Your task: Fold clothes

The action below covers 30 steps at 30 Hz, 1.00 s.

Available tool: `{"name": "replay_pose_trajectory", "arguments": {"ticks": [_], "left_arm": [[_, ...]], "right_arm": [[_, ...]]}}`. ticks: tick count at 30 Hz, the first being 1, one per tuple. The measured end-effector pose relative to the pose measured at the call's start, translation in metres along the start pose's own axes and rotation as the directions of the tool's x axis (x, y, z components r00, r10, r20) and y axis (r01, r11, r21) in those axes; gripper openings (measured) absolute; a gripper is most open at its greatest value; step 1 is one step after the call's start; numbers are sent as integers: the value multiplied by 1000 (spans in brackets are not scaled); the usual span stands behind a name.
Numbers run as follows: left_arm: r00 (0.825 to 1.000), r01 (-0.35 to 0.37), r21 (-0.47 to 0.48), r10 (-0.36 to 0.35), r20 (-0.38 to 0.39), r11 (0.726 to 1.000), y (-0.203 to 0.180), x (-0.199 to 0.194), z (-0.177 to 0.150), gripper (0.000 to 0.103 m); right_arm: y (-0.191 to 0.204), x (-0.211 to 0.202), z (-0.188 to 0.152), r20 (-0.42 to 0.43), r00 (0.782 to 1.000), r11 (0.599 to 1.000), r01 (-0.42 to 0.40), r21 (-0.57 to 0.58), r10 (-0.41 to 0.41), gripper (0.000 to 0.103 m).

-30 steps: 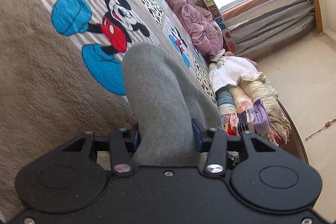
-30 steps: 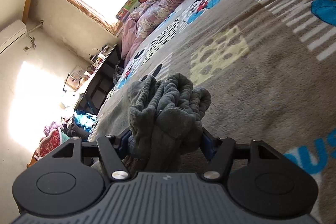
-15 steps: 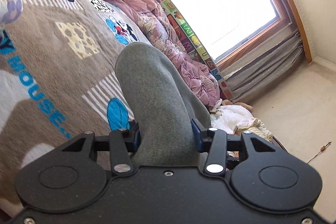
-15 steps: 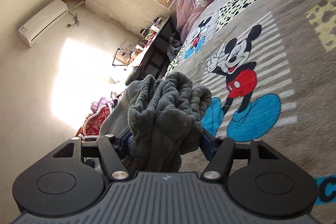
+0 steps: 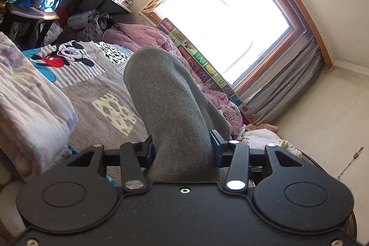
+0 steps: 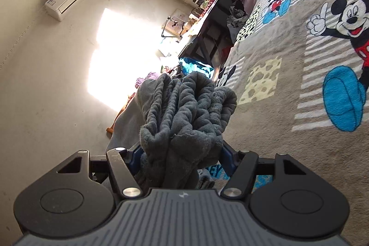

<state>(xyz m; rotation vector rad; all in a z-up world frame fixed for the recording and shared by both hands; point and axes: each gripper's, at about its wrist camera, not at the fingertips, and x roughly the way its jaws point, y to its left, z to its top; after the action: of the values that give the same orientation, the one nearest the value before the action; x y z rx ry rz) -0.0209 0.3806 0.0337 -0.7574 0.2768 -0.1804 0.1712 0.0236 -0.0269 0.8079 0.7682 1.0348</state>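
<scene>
Showing both claws clamped on one grey fleece garment (image 5: 168,112) carried clear above the bed (image 6: 288,121). In the left wrist view the left claw (image 5: 182,149) pinches a smooth, rounded fold of it, the cloth standing up between the blue pads (image 5: 215,142). In the right wrist view the right claw (image 6: 182,156) is closed on a thick, bunched wad of the same grey fabric (image 6: 184,112), gathered in several ridges, with a loose part trailing down at the left. The cartoon-mouse blanket (image 6: 322,75) covers the bed beneath. By its look the garment is soft, light and limp: it should sag between the two holds and keep no shape unaided. Taking it at matched edges or corners, rather than at a wad, would probably yield a flatter fold.
</scene>
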Motion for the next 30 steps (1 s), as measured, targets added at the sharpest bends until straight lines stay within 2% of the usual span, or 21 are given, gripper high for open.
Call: {"name": "replay_pose_trajectory", "arguments": {"ticks": [7, 12, 18, 26, 30], "left_arm": [[999, -32, 21, 32, 2, 999, 48, -26, 45, 44], [1000, -15, 55, 15, -1, 998, 77, -37, 73, 44], [999, 0, 80, 3, -44, 997, 115, -38, 105, 44], [996, 57, 48, -53, -74, 997, 170, -35, 132, 45], [994, 33, 36, -29, -106, 999, 193, -24, 133, 45]], "right_arm": [[23, 70, -26, -55, 998, 999, -33, 9, 33, 65], [34, 110, -40, -73, 996, 998, -57, 22, 58, 65], [43, 153, -53, -86, 994, 997, -65, 47, 69, 65], [48, 190, -85, -116, 989, 993, -82, 80, 91, 65], [39, 202, -104, -147, 987, 992, -55, 112, 72, 65]]}}
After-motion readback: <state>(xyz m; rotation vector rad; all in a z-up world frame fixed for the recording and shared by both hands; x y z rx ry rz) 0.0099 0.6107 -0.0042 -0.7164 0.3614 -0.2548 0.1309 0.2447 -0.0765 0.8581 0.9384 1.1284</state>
